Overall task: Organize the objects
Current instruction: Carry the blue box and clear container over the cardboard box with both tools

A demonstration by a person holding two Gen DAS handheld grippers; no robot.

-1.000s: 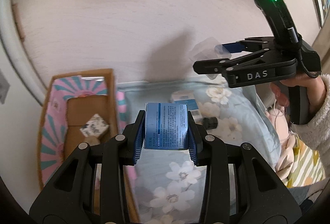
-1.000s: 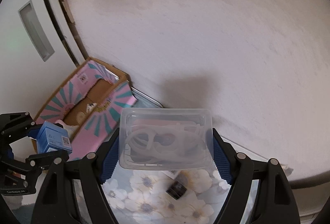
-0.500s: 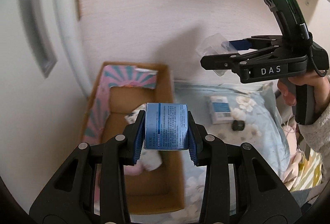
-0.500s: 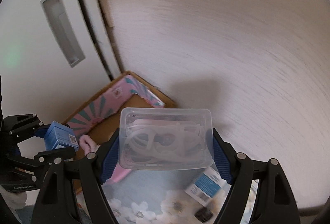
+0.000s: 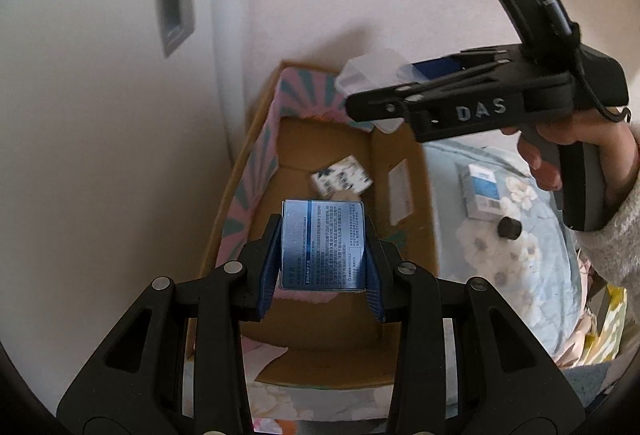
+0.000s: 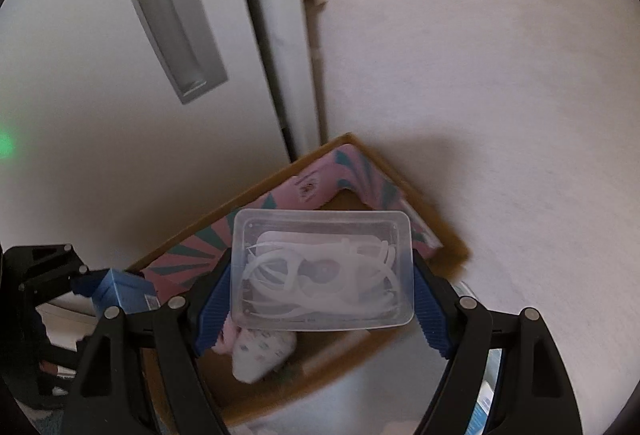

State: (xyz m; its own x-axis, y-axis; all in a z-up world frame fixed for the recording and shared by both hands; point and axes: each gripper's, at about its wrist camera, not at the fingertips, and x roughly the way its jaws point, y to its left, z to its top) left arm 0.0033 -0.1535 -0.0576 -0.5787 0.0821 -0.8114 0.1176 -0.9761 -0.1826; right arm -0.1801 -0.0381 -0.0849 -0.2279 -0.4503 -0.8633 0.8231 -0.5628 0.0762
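Observation:
My left gripper [image 5: 322, 267] is shut on a small blue carton [image 5: 322, 245] with printed text and hangs over an open cardboard box [image 5: 408, 219] with pink and teal flaps. My right gripper [image 6: 320, 289] is shut on a clear plastic case [image 6: 322, 269] with white looped cords inside. It hovers above the same cardboard box [image 6: 400, 339]. The left wrist view has the right gripper [image 5: 372, 91] over the box's far end, the clear case [image 5: 370, 73] in it. The blue carton [image 6: 120, 295] shows at the lower left of the right wrist view.
Inside the box lie a white patterned packet [image 5: 342, 181] and a pale pouch [image 6: 262, 353]. To the right, a floral blue sheet [image 5: 516, 267] carries a blue-and-white box [image 5: 482, 191] and a small black cap [image 5: 509, 227]. A white cabinet door [image 6: 168, 11] and a wall stand behind.
Both grippers have moved left from over the floral sheet to above the cardboard box, each keeping its hold. The box now fills the middle of both views.

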